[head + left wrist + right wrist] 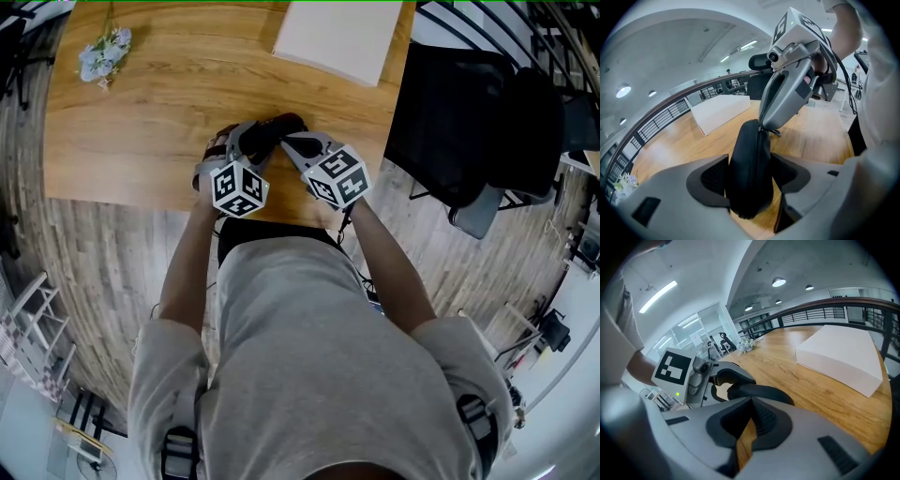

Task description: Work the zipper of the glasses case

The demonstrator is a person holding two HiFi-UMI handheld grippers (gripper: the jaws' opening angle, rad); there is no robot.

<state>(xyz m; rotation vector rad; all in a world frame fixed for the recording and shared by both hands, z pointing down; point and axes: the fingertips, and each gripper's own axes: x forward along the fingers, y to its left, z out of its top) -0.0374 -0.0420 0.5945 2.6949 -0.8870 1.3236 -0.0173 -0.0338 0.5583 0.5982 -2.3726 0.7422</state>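
The black glasses case (274, 131) stands on edge over the wooden table (169, 103), near its front edge. My left gripper (246, 142) is shut on the case (749, 154); its two pads (712, 176) press the case's sides, and the zipper line runs up the edge facing the camera. My right gripper (292, 142) comes in from the right with its jaws shut. Its tip (763, 127) sits on the zipper at the case's top end, and a small tab pokes out beside it. In the right gripper view its fingertips (749, 400) meet just before the case (761, 392); the pull is hidden.
A flat white box (337, 37) lies at the table's far side. A small bunch of pale flowers (103, 52) lies at the far left. A black chair (478, 131) stands off the table's right edge. A railing (825, 310) runs behind.
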